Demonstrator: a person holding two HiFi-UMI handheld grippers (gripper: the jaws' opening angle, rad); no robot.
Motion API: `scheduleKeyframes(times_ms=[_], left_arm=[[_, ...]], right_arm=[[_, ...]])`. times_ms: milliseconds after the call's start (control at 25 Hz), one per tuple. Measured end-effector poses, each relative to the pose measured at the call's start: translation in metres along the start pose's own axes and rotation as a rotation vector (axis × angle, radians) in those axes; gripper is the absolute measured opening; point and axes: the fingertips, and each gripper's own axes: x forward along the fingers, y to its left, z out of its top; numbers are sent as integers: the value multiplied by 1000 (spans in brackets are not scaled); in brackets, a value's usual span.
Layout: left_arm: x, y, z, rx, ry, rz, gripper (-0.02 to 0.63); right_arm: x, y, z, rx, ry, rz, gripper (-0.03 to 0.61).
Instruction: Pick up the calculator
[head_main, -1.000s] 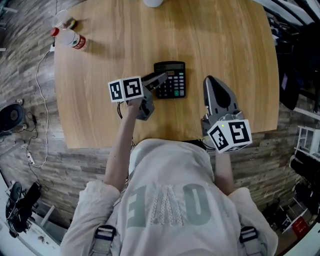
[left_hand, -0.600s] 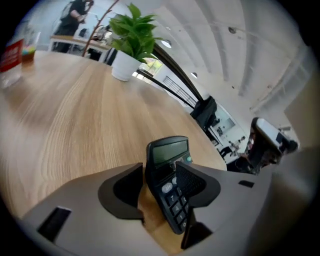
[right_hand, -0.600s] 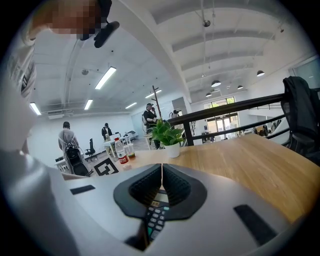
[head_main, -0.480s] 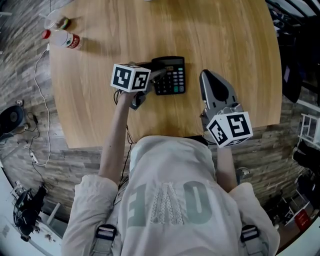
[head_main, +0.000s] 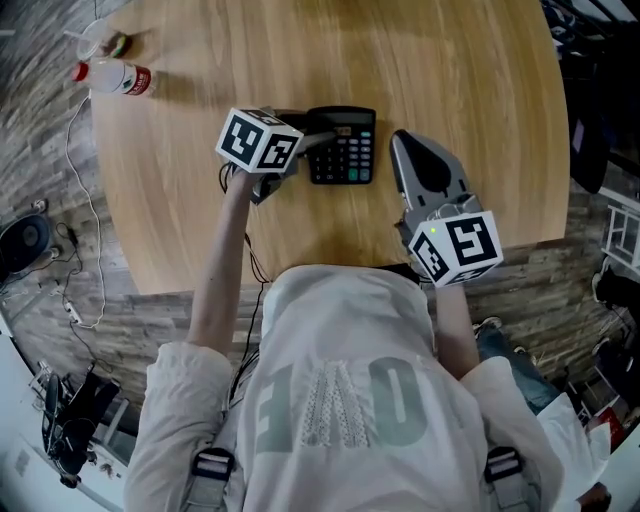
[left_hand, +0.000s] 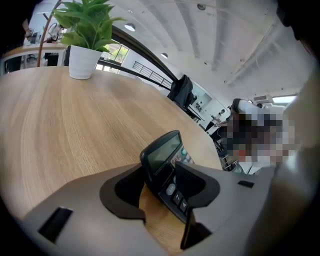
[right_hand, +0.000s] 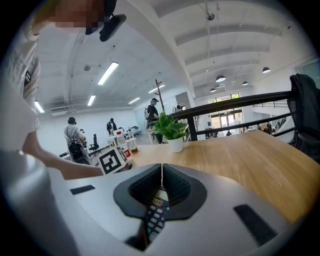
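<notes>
The left gripper (left_hand: 167, 185) has its two grey jaws closed on one corner of a black, rectangular plastic calculator (head_main: 342, 146). One pad sits against the outer side of the display end and the other lies on the key face, with pale wood showing beneath. The right gripper (right_hand: 161, 180) has its jaws pressed together with nothing between them. It hangs over the round, light wooden table (head_main: 450, 60), near the table's near edge and just right of the calculator.

The calculator has a greyish display window in a raised, slanted housing. Below it are rows of small dark keys with pale figures, and at least one key next to the display is green. It lies on the table, between the table's centre and its near edge. Whether the gripped corner has left the wood cannot be told. Its long axis runs from the table's near edge toward its far edge, with the display end pointing to the far edge and the keys facing up.

There is one calculator and there are two grippers. One clear plastic bottle (head_main: 115, 77) with a red cap and red label stands at the table's far-left rim, with one small clear container (head_main: 100, 42) just beside it. One green potted plant (left_hand: 82, 47) in a white pot stands on the table's far side.
</notes>
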Motion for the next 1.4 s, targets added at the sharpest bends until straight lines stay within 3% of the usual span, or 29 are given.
scheduleKeyframes(times_ms=[120, 280, 440, 560, 760, 920, 1240, 1400], left_arm=[[-2, 0, 0, -48, -25, -16, 178], [-11, 0, 4, -147, -118, -49, 124], [-14, -4, 5, -163, -149, -38, 112], [-17, -9, 9, -228, -213, -48, 101], [-34, -11, 28, -325, -389, -62, 98], [-64, -18, 59, -382, -592, -91, 98], [-131, -49, 102, -427, -928, -88, 98], [-164, -75, 106, -390, -1041, -19, 98]], right_arm=[[5, 0, -1, -6, 1, 8, 21], [8, -2, -1, -2, 5, 6, 21], [9, -3, -1, 3, 5, 4, 21], [8, 0, 0, 0, -1, 6, 21], [1, 1, 6, -2, -26, -3, 21], [-8, 1, 13, 8, -54, -14, 21], [-36, 8, 35, -18, -140, -12, 21], [-53, 20, 47, -36, -189, 1, 21]])
